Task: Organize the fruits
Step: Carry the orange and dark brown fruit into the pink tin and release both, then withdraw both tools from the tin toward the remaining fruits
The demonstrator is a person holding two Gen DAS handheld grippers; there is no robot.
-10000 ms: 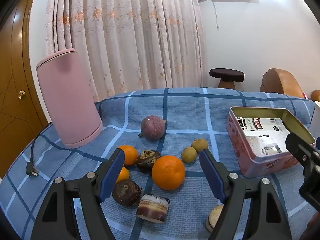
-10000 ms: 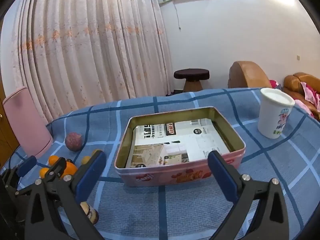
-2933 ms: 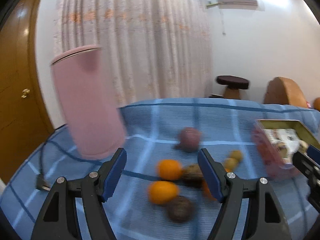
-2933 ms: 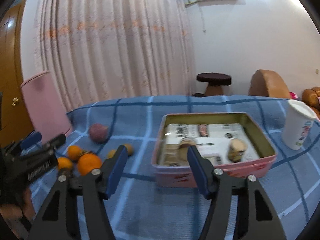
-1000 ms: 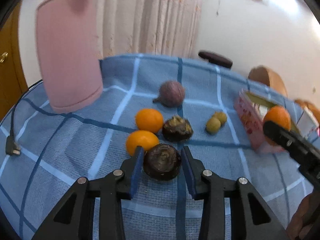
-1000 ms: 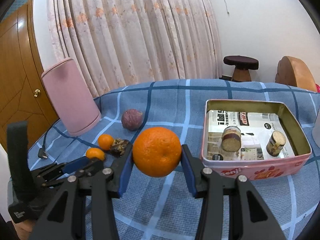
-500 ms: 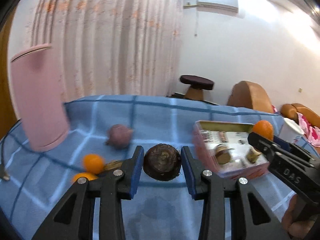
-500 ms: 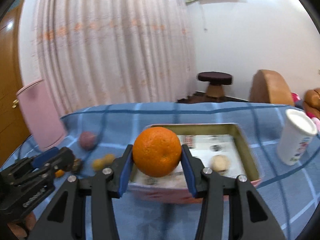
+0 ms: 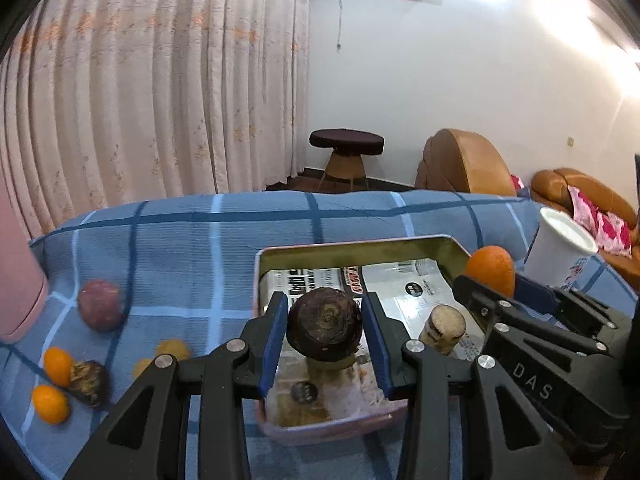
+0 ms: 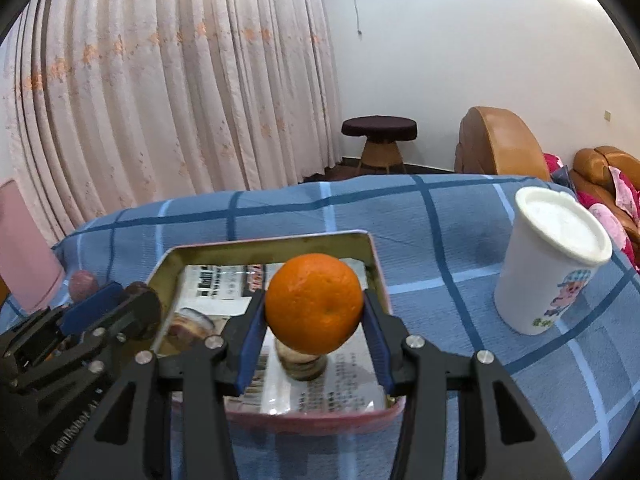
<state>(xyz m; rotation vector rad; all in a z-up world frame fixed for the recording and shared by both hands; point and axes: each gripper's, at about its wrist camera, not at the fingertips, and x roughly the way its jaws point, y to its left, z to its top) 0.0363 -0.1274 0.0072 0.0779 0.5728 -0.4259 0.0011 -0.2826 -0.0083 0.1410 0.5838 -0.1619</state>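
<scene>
Blue checked worktop (image 9: 192, 248) carrying tin, cup and loose fruit

A pink tin (image 9: 328, 428) is sitting mid-cloth, a white cup (image 10: 548, 276) is standing to its right, and small oranges (image 9: 50, 404), dark fruit (image 9: 89, 376) and a purple fruit (image 9: 100, 310) are lying to its left beside a pink canister (image 9: 18, 280).

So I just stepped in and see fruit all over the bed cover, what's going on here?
A person is sorting fruit into a pink tin with a handheld gripper in each hand. The left gripper is clamped on a dark brown round fruit above the tin, and the right gripper grips a large orange over it too. Two cut pieces already stand inside. Small oranges and a purple fruit wait on the blue checked cloth.
</scene>
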